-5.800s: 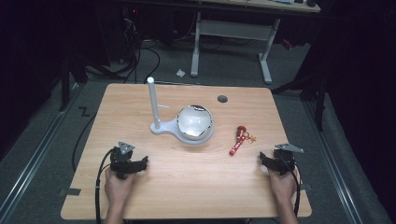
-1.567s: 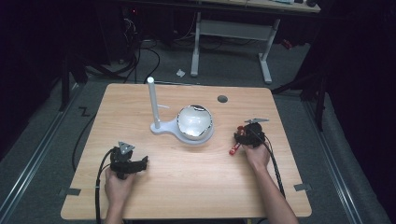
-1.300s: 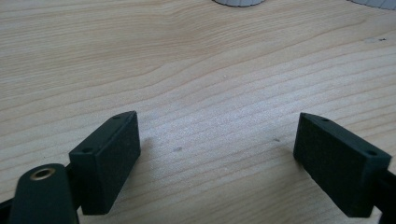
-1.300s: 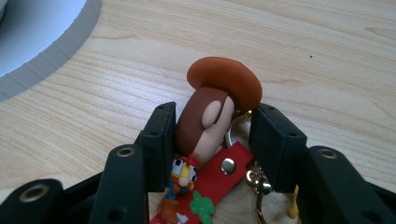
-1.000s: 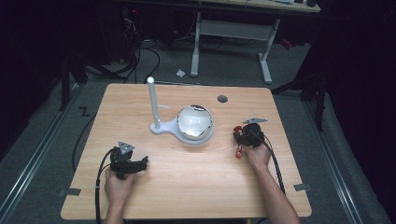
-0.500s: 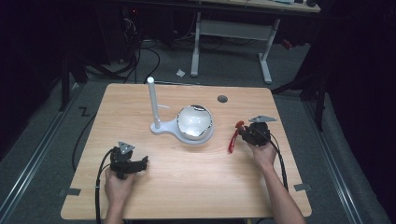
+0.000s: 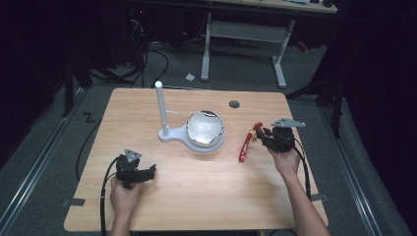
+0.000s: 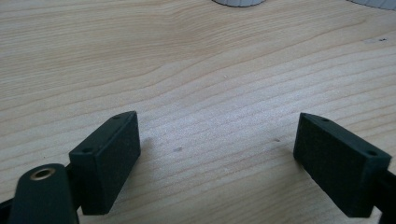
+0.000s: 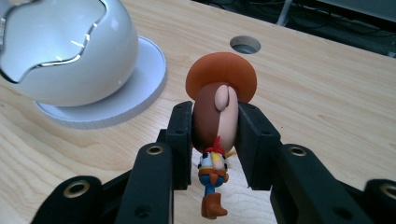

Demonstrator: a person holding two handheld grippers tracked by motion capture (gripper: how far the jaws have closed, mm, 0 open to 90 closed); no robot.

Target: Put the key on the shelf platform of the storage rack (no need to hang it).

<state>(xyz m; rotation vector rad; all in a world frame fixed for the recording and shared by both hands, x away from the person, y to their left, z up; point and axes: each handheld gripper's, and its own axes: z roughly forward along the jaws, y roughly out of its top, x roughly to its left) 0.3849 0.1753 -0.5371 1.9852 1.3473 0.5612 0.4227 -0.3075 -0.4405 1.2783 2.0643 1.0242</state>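
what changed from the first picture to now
The right hand-held gripper went from the table's right edge to the cowboy figure, closed on its head and is now lifting it, body dangling. The left hand-held gripper stayed put, jaws open; the white egg-shaped bowl and post did not move.

No readable text, labels, brands or numbers anywhere: not on the table, the toy or the grippers.
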